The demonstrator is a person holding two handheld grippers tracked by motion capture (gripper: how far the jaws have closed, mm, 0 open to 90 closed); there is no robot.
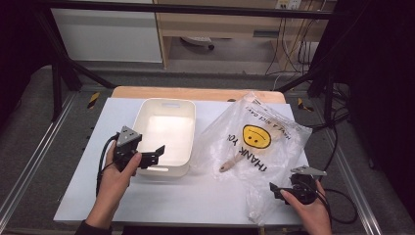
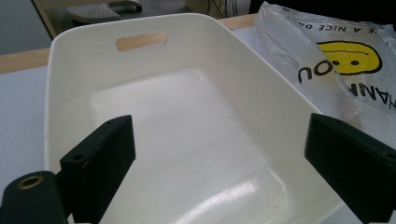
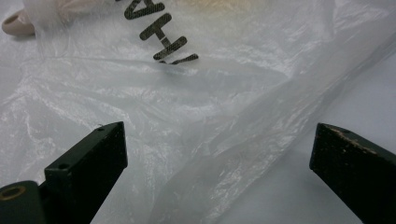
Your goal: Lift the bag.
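A clear plastic bag (image 1: 254, 142) with a yellow smiley face and "THANK YOU" print lies at the table's right. A beige handle (image 1: 229, 165) of a utensil pokes out of it toward the front. An empty white bin (image 1: 166, 134) stands at the middle left. My left gripper (image 1: 155, 155) hovers open over the bin's (image 2: 187, 121) near left rim, jaws wide apart with nothing between them. My right gripper (image 1: 280, 190) stands open at the bag's (image 3: 196, 116) near edge, its jaws straddling loose plastic. The handle's tip (image 3: 14, 23) shows at the upper left of the right gripper view.
The white table top (image 1: 195, 200) has bare room in front of the bin and at the far left. A wooden board edge (image 1: 195, 93) runs along the back. Black cables trail off both grippers, and metal rails flank the table.
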